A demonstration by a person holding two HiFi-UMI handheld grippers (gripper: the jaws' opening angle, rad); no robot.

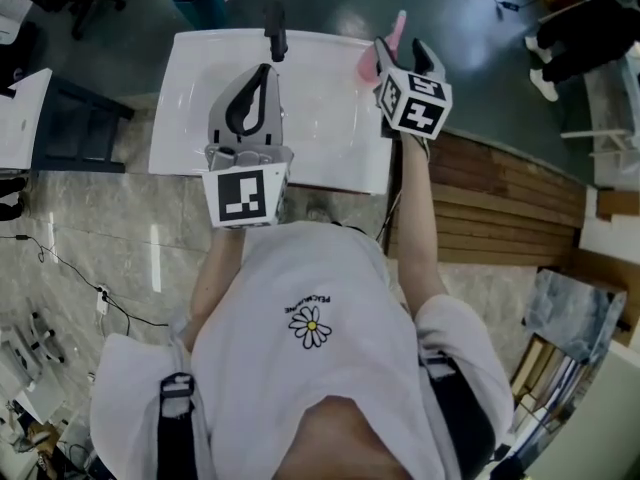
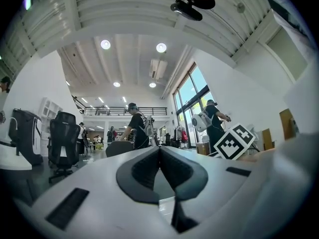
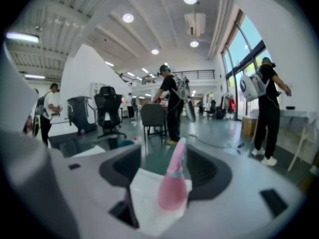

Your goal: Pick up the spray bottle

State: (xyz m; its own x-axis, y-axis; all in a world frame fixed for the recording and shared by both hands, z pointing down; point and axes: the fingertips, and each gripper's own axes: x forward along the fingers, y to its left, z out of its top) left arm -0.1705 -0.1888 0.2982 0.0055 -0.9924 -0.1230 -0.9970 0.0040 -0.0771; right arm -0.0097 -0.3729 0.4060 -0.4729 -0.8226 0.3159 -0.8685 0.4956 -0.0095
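The right tongs (image 3: 171, 158) stand wide apart. The pink spray bottle (image 3: 173, 183) stands upright in the gap between them, close in toward their base, and neither pad presses on it. It rests on a white counter (image 3: 144, 203) that runs under both tongs. The left tongs (image 2: 160, 149) are closed tip to tip with nothing between them, and they hang over the same counter, well to the left of the bottle. Just past the left tongs' tip a small dark object (image 1: 275, 33) lies at the counter's far edge. Farther off, ahead of the right tongs, are office chairs (image 3: 108, 108) and people (image 3: 172, 103) on an open floor.
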